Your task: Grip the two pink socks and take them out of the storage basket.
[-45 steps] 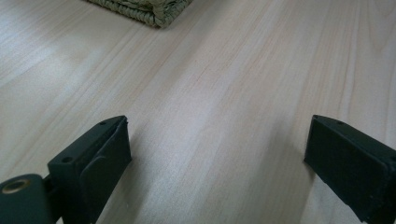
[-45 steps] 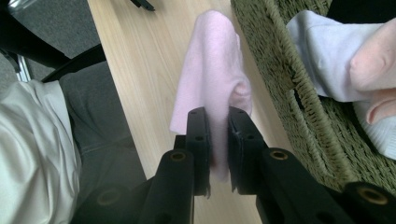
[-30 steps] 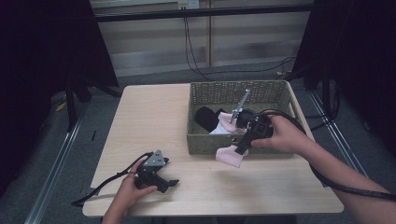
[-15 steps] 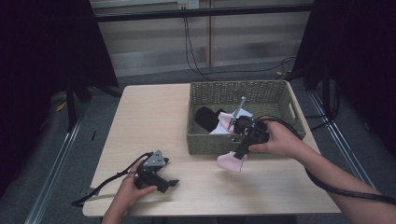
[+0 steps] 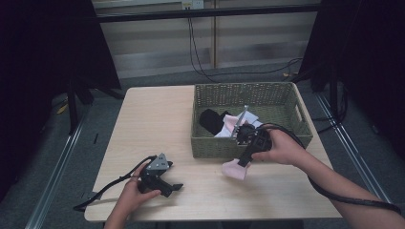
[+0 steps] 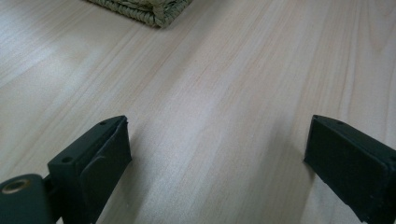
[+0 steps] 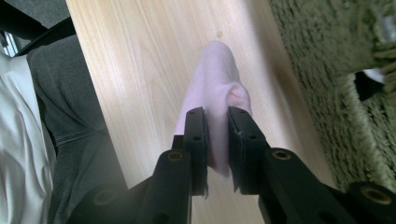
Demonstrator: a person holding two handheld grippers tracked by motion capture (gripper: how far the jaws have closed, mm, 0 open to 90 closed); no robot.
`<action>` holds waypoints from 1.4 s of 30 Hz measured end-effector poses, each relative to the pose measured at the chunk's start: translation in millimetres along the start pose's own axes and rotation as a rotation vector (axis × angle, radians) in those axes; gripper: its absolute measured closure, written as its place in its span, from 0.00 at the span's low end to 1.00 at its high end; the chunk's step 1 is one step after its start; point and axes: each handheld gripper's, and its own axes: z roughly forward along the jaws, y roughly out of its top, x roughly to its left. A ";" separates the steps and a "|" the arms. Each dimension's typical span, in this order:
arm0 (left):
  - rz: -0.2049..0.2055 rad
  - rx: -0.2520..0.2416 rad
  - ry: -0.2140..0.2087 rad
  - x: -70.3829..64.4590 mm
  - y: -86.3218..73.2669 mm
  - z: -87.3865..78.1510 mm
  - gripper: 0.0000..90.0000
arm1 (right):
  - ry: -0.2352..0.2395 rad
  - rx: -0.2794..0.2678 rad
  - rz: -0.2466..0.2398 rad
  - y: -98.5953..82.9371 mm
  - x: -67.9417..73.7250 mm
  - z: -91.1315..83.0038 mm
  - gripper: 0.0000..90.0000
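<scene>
Overhead, right gripper has carried the pink cloth out of the wicker basket down to the table; left gripper rests open; right view: jaws clamp cloth

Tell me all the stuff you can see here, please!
Light wooden table: one, pale tan, middle of the room.
Woven wicker basket: one, olive green, far right part of the table.
Soft pink cloth: one, pale pink, on the table in front of the basket, pinched by the right gripper.
Black cloth: one, black, inside the basket.
More cloths: count unclear, pink and white, inside the basket.
Left gripper: one, black, open, low over the near left of the table.
Right gripper: one, black, closed on the pink cloth.
</scene>
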 end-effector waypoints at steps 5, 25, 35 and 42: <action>0.000 0.000 0.000 0.0 0.0 0.0 0.07 | 0.006 -0.022 0.007 0.2 1.9 -4.8 0.71; 0.003 -0.001 0.001 0.2 0.1 0.1 0.07 | -0.109 -0.123 0.138 3.5 -48.6 -59.0 0.57; 0.003 0.002 0.000 0.3 0.2 -0.1 0.07 | -0.164 -0.131 0.238 4.8 -88.1 -50.4 0.51; 0.000 -0.001 0.000 0.1 0.2 0.0 0.07 | -0.189 -0.131 0.282 8.5 -107.6 -39.8 0.47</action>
